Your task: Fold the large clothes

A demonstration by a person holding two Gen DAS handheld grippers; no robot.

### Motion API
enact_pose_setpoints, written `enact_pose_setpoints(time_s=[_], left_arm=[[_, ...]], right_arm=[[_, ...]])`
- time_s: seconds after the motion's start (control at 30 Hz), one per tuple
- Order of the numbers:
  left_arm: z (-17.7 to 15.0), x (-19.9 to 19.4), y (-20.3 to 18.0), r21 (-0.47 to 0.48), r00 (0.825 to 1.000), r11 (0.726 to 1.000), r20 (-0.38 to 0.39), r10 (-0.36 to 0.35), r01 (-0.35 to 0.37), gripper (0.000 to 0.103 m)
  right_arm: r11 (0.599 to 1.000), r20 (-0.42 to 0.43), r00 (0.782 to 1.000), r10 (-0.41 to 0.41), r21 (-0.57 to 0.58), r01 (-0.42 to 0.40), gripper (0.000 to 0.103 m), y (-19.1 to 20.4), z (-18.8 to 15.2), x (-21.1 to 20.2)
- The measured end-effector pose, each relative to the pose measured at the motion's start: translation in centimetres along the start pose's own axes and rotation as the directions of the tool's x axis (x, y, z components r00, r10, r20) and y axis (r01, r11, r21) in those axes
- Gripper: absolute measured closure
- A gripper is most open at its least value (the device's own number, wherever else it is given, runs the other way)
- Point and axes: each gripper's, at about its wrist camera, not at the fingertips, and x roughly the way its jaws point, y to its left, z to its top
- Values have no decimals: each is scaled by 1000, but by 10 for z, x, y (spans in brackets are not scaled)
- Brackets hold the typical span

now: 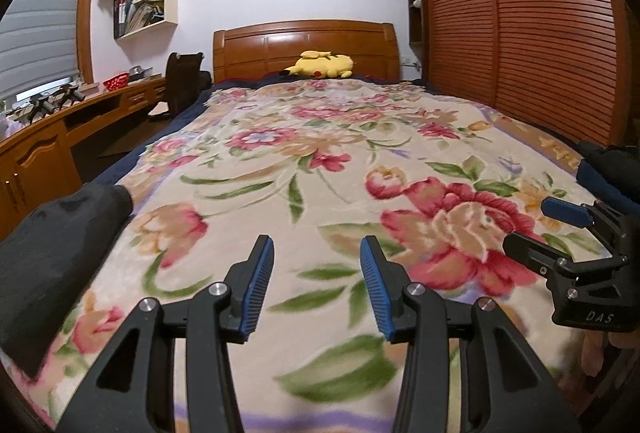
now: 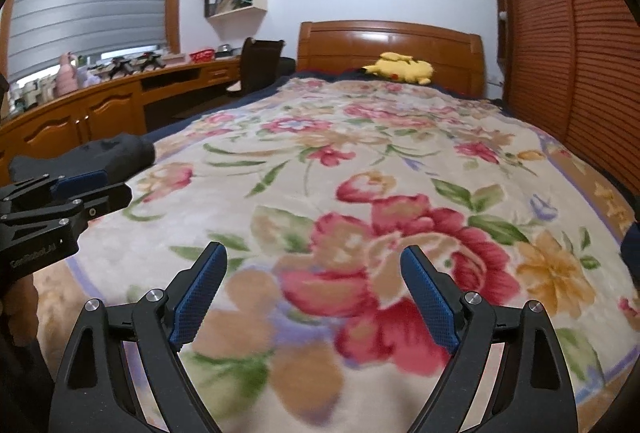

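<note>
Both grippers, left gripper [image 1: 317, 285] part-open and right gripper [image 2: 314, 297] wide, hang empty over the floral blanket [image 1: 320, 161] while the dark garment [image 1: 60, 237] lies at nine o'clock, so closing now risks pinching blanket instead.

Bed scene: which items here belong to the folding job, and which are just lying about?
Job: dark garment at the bed's left edge; left gripper and right gripper, both open and empty.

Lying about: floral blanket, yellow plush toy, chair, desk.
</note>
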Motion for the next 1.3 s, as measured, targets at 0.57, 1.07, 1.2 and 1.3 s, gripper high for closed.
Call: enact_pose_setpoints(time_s=[0.57, 1.07, 1.2, 1.3], left_arm=[[9, -5, -38, 32, 993, 996, 80, -83, 81, 57], [13, -29, -31, 9, 987, 995, 125, -102, 102, 55], [10, -28, -30, 8, 988, 996, 119, -94, 94, 54], [9, -26, -30, 11, 989, 996, 117, -91, 90, 54]], right_arm=[[990, 92, 988, -124, 83, 116, 13, -39, -1, -30], [977, 190, 959, -208, 94, 193, 13, -39, -2, -68], [976, 193, 958, -211, 96, 195, 13, -40, -3, -68], [976, 194, 958, -209, 95, 194, 13, -40, -3, -68]])
